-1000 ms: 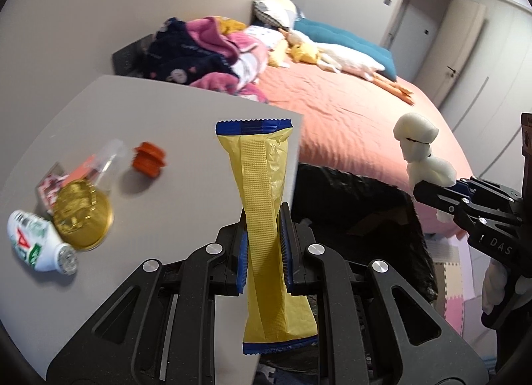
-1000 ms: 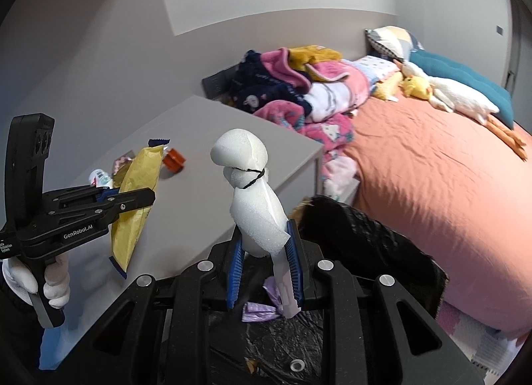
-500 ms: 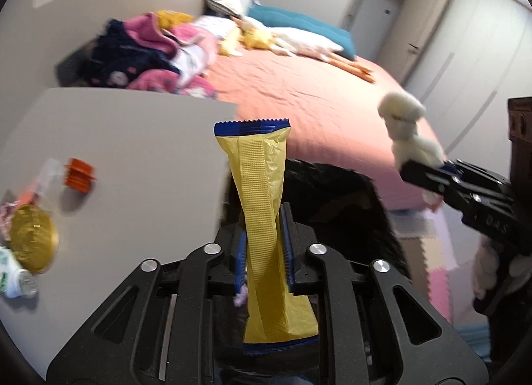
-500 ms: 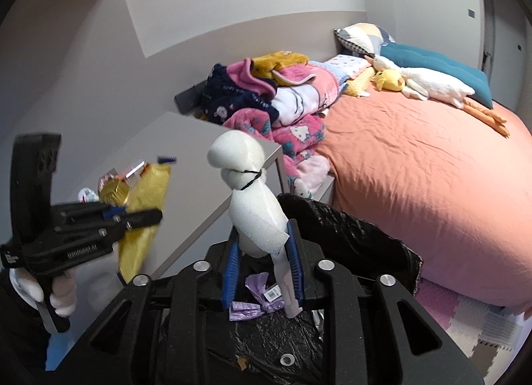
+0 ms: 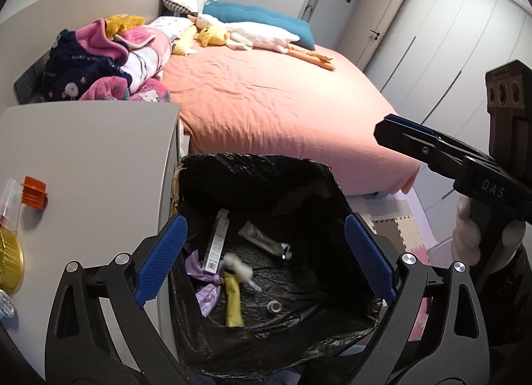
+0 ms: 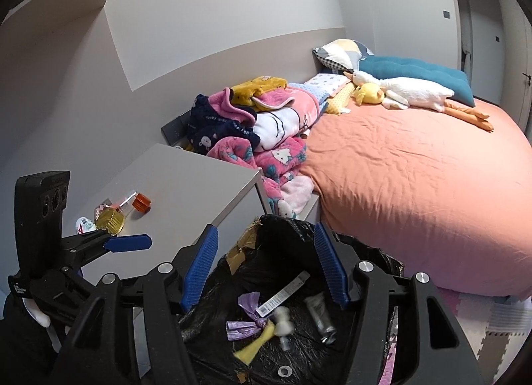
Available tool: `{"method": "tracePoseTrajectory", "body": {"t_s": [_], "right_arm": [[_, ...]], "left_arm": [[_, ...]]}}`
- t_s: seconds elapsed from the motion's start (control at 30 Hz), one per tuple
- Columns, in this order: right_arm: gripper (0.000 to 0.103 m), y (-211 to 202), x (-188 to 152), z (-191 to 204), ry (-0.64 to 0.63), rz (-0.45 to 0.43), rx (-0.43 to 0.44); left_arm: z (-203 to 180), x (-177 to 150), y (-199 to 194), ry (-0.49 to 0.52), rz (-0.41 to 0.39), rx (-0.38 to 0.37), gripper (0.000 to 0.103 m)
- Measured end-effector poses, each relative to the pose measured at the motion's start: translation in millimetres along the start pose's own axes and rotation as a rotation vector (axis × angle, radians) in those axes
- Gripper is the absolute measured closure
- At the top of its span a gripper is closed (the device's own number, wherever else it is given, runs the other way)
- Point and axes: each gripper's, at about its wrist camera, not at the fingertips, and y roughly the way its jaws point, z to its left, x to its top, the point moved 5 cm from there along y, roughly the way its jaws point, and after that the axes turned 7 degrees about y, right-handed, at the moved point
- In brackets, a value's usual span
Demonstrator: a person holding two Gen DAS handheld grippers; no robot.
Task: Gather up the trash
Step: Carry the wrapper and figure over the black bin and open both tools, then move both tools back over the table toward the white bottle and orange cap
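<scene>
Both grippers hang open and empty above the bin lined with a black bag [image 5: 259, 165] [image 6: 365, 248]. My left gripper [image 5: 266, 258] and my right gripper [image 6: 266, 268] have jaws spread wide. Inside the bin lie the yellow wrapper [image 5: 232, 301] [image 6: 256, 341], the white foam piece [image 5: 237, 267] [image 6: 282, 318], a purple wrapper [image 5: 206, 291], a squeezed tube [image 5: 262, 242] and a long flat box [image 5: 216, 242]. On the grey table [image 5: 99, 158] [image 6: 186, 192] remain an orange cap [image 5: 33, 192] [image 6: 141, 202], a gold tin [image 5: 8, 265] [image 6: 109, 218] and a small white bottle [image 6: 83, 223].
The bin stands between the grey table on the left and the bed with an orange sheet [image 5: 282, 102]. A pile of blankets [image 6: 259, 128] lies at the bed's near corner. Foam floor mats [image 5: 399, 228] lie to the right. Wardrobe doors [image 5: 449, 45] stand beyond.
Both grippers moved over the bin and opened. The yellow wrapper left my left gripper and the white foam piece left my right gripper; both now lie in the bin.
</scene>
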Motion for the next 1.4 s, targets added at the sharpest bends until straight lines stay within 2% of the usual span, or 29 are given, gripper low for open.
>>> {"method": "tracePoseTrajectory", "body": {"t_s": [0.53, 0.93, 1.4], "right_arm": [[0.042, 13.6, 0.8, 26.1, -0.047, 0.024, 0.051], [0.042, 40.9, -4.5, 75.6, -0.111, 0.074, 0.131], [0.042, 77.1, -17.0, 146.0, -0.2, 0.14, 0.222]], "left_arm": [[14.1, -7.2, -14.2, -0.011, -0.011, 0.05, 0.01], [54.5, -31.4, -42.7, -0.103, -0.029, 0.132, 0.01], [111.2, -75.3, -90.0, -0.256, -0.054, 0.268, 0.01]]}}
